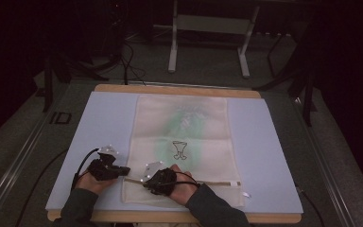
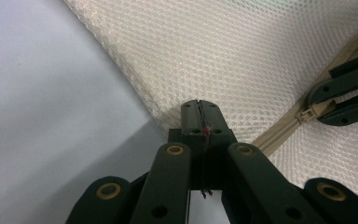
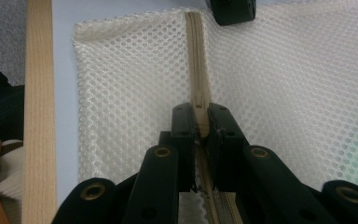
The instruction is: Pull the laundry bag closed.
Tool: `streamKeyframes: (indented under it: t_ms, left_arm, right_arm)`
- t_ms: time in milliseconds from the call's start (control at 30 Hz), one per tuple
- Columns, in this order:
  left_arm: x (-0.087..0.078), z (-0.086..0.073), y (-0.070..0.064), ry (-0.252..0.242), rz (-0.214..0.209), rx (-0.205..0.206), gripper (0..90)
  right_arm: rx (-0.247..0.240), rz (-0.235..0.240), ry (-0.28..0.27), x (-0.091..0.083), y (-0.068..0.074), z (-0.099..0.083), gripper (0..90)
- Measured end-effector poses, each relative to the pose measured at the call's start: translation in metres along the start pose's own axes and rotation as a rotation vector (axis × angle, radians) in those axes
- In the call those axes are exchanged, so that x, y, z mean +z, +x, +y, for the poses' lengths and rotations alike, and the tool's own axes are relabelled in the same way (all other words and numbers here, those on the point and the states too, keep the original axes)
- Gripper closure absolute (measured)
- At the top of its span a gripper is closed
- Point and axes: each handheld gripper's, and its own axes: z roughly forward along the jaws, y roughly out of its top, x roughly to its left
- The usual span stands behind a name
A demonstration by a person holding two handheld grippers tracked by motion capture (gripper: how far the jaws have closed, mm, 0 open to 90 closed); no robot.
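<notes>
My left gripper (image 2: pixel 200 109) is clamped tight on the bag's (image 1: pixel 184 137) left edge, jaws pressed together on the mesh, low and left of centre in the high view. My right gripper (image 3: pixel 201 120) pinches the zip (image 3: pixel 196 60) pull between nearly closed jaws, just right of the left one in the high view. The bag lies flat mid-frame on the blue mat (image 1: pixel 269 156), zip along its near end.

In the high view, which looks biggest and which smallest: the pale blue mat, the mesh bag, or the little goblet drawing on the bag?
1. Pale blue mat, the largest.
2. Mesh bag, lying on the mat and covering its middle strip.
3. Goblet drawing, a small mark on the bag.

All lie flat together, so nearness hardly skews this.
</notes>
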Motion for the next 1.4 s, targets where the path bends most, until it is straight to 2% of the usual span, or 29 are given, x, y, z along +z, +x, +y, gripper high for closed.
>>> streamKeyframes:
  t_ms: [467, 1400]
  left_arm:
    - [0.0, 0.0, 0.0, -0.003, -0.003, -0.009, 90.0]
    - [0.0, -0.001, 0.001, -0.005, -0.01, -0.019, 90.0]
  right_arm:
    - [0.002, -0.012, 0.007, -0.006, 0.001, -0.006, 82.1]
    - [0.004, -0.002, 0.031, -0.018, -0.001, -0.018, 82.2]
